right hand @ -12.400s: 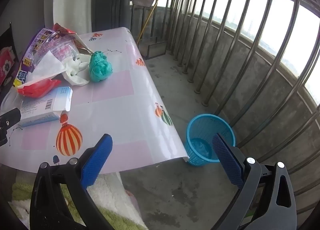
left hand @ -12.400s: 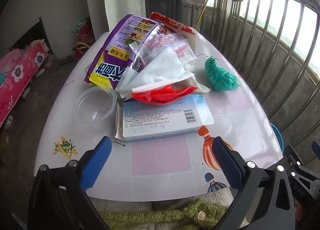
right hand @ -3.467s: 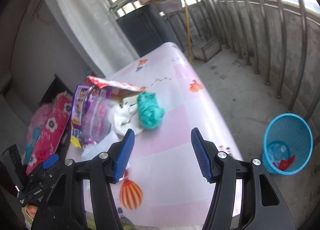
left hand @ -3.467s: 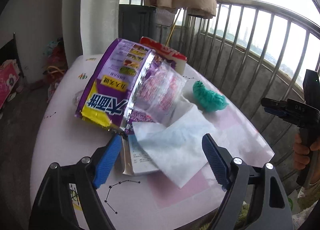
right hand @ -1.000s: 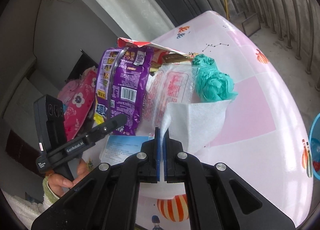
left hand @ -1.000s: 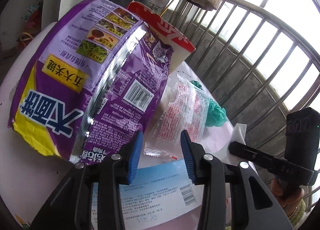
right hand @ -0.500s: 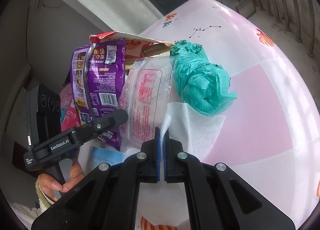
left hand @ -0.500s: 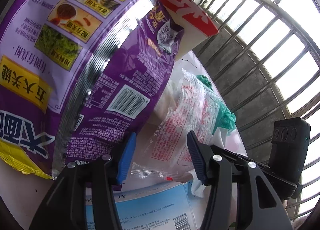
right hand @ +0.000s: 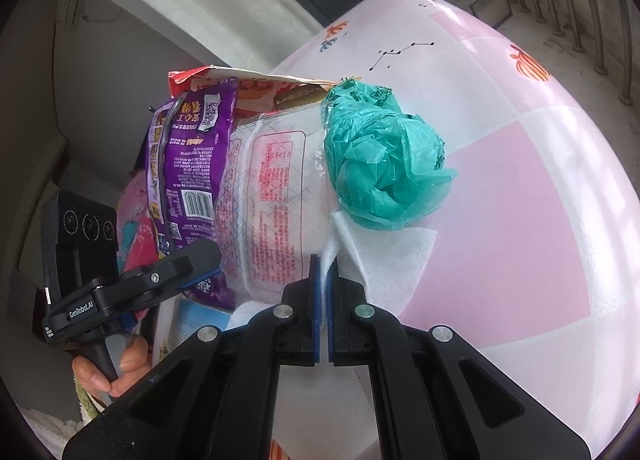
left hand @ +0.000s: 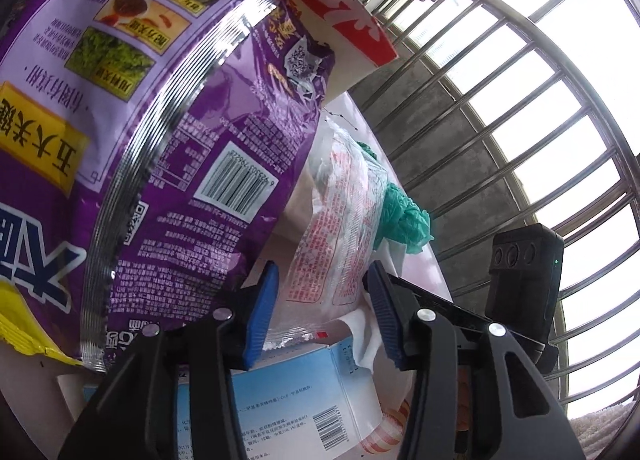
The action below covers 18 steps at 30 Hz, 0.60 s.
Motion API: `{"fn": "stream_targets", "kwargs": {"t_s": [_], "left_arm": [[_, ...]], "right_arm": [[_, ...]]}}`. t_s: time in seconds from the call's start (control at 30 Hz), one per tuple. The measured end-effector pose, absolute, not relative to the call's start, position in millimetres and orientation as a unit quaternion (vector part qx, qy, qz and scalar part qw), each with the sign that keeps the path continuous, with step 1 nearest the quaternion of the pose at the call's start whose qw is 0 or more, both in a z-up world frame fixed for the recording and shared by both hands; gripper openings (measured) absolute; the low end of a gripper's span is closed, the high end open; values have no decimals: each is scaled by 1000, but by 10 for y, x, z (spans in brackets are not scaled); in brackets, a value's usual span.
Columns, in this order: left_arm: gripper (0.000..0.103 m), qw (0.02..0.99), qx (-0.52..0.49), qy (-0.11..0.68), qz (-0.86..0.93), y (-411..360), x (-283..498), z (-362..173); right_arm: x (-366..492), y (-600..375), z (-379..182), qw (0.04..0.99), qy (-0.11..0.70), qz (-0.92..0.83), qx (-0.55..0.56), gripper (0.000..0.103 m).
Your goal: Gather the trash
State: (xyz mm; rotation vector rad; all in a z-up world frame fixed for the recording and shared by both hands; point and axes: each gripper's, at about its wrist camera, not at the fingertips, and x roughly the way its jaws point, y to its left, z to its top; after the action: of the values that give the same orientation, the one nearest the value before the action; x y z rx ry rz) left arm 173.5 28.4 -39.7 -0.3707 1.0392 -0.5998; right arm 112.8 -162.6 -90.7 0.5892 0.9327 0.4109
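Note:
A clear plastic bag with red print (left hand: 340, 244) (right hand: 272, 203) lies between a big purple snack bag (left hand: 132, 147) (right hand: 188, 163) and a crumpled teal plastic bag (left hand: 404, 211) (right hand: 384, 167). My left gripper (left hand: 322, 292) is open with its blue pads on either side of the clear bag's lower end. My right gripper (right hand: 323, 268) is shut on a white tissue (right hand: 380, 260), whose edge also shows in the left wrist view (left hand: 362, 330). A light blue box (left hand: 280, 400) lies under the pile.
A red-and-white carton (left hand: 340, 15) stands behind the purple bag. The pink and white tablecloth (right hand: 520, 219) covers the table. A metal railing (left hand: 520, 119) runs along the right side. The right gripper's body (left hand: 520, 292) is close beside my left gripper.
My left gripper has pushed forward into the pile and its pads now straddle the clear bag. My right gripper, still shut on the tissue, has moved closer to the teal bag.

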Motion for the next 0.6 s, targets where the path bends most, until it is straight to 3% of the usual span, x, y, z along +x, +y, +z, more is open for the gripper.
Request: {"fn": "stream_targets", "kwargs": {"t_s": [0.27, 0.43, 0.6], "left_arm": [[7, 821, -159, 471, -281, 191, 1656, -304], [0, 830, -165, 446, -290, 142, 1591, -161], [0, 842, -166, 416, -299, 100, 1457, 40]], "right_arm": [[1064, -1670, -804, 839, 430, 184, 279, 1], [929, -1750, -656, 847, 417, 178, 277, 1], [779, -1841, -463, 856, 397, 175, 281, 1]]}}
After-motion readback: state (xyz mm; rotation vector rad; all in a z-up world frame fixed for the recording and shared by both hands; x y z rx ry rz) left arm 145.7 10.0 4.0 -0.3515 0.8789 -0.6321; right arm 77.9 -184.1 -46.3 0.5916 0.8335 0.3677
